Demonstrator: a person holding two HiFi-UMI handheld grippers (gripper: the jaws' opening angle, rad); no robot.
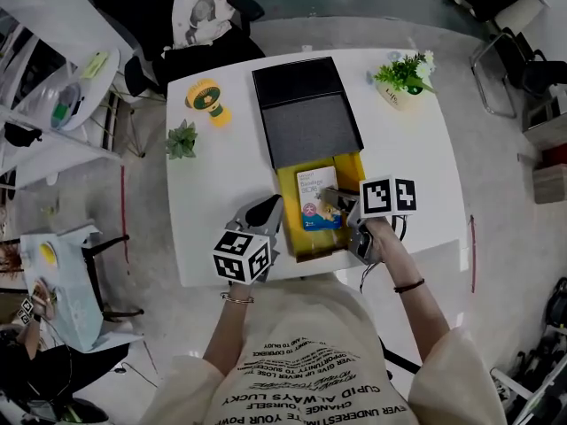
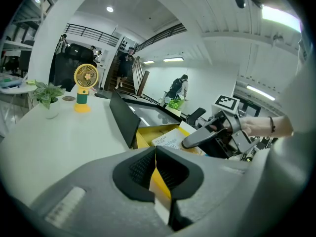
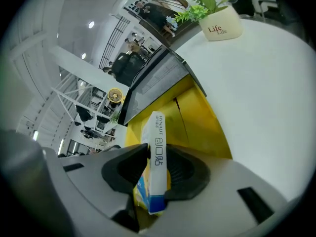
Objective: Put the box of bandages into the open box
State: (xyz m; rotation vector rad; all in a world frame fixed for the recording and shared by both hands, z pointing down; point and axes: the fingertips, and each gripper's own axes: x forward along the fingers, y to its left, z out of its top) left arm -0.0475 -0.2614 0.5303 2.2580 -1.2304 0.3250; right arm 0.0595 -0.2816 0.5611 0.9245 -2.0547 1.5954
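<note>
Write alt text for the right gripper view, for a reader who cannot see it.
The right claw grips a white-and-blue box of bandages by its flat faces, narrow side up, with the yellow inside of the open box just beyond it. Farther back are the box's dark lid and a potted plant on the white table.

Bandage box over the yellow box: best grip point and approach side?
Pinch the bandage box across its two broad faces, near the short end closest to the person, coming in from that near side as the right gripper does. It is a thin, flat carton, so the jaws only span its narrow thickness, and the far end is free to go down into the open box.
</note>
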